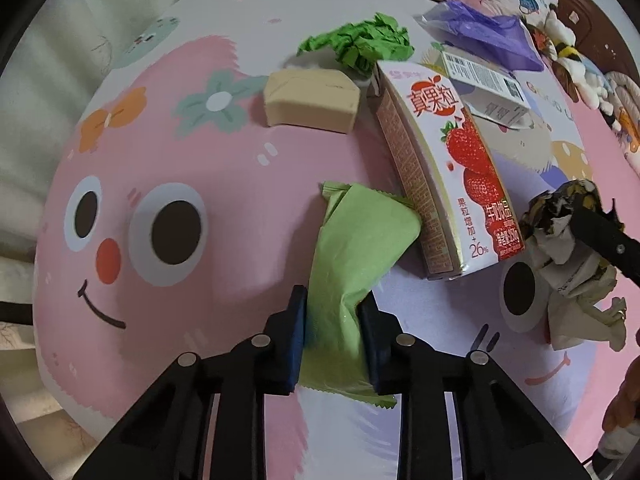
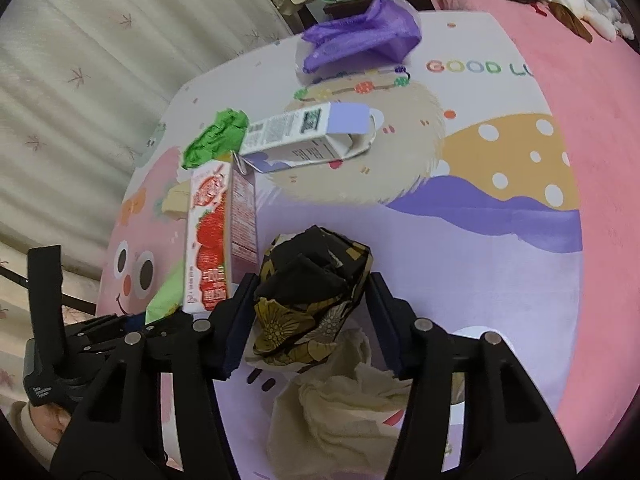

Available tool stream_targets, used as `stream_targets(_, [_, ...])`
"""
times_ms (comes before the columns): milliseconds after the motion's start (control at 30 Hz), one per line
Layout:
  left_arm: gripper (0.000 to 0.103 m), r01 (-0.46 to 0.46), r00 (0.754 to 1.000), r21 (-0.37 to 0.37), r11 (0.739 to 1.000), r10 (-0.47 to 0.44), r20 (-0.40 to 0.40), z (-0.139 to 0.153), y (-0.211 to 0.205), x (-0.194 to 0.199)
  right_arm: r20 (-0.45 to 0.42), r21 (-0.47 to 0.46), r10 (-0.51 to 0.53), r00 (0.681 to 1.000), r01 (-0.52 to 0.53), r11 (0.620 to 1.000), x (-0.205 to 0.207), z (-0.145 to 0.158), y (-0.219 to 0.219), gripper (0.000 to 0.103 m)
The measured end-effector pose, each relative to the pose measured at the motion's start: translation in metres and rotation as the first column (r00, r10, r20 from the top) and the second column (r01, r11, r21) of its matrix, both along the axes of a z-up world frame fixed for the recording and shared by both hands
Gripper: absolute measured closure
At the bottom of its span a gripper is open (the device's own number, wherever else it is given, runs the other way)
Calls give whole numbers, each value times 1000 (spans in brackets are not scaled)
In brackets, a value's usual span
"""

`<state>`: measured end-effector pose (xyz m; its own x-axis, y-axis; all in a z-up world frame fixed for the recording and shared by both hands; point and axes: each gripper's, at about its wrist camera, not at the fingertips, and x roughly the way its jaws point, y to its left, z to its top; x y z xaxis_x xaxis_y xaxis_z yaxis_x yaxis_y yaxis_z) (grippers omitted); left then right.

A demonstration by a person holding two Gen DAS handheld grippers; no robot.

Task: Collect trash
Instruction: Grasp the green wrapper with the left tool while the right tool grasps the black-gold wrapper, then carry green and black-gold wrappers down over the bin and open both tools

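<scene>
- Cartoon-printed bedding (image 1: 180, 168), pink and lilac, covers the bed where the trash lies scattered; soft toys and a curtain stand at the edges. The soft sheet gives under any press, so pieces are better pinched from the sides than pushed down.
- Strawberry milk carton (image 1: 448, 176) lies near the middle, between the two tongs. It looks stiff-walled and probably empty and light; its narrow width is the place to take it, though too hard a squeeze would likely crush it.
- White carton (image 2: 304, 136) lies open-ended farther back, with a purple plastic bag (image 2: 360, 36) beyond it, limp and slippery-looking.
- Green wrapper (image 1: 352, 264) lies just beside the strawberry carton. The left tongs (image 1: 334, 344) are closed on its lower half, the film bunched between the pads. It is thin, weightless and crinkly, so it may slide out unless held well in from its edge.
- Crumpled floral paper wad (image 2: 312, 292), black and gold, rests on a pale crumpled tissue (image 2: 344, 404). The right tongs (image 2: 310, 328) straddle it, half open; the left pad seems to touch, the right stands slightly clear. The wad will compress, so a grip across its thick middle suits.
- Beige block (image 1: 312, 100) and a green paper ball (image 1: 360, 42) lie farther off, both light.
</scene>
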<state>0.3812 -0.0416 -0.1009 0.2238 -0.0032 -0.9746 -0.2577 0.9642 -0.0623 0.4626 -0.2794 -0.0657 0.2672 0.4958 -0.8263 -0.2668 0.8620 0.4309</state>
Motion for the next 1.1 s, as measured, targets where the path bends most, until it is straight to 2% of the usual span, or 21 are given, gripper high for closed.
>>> stream_targets(200, [79, -10, 998, -1, 1000, 10, 57, 26, 8, -15, 56, 39, -10, 998, 8, 999, -11, 27, -2, 52])
stream_targets(367, [79, 8, 993, 9, 1000, -9, 117, 62, 17, -42, 103, 77, -16, 995, 8, 997, -28, 55, -2, 52])
stream_targets(700, [79, 99, 974, 17, 995, -100, 203, 130, 42, -128, 167, 113, 6, 986, -25, 993, -98, 105, 14, 52])
stream_targets(933, [79, 230, 946, 25, 973, -229, 230, 152, 61, -181, 194, 82, -26, 981, 10, 997, -173, 123, 31, 52])
stream_targets(1100, [79, 356, 900, 52, 933, -357, 250, 161, 77, -225, 203, 57, -93, 975, 83, 995, -235, 130, 49, 52])
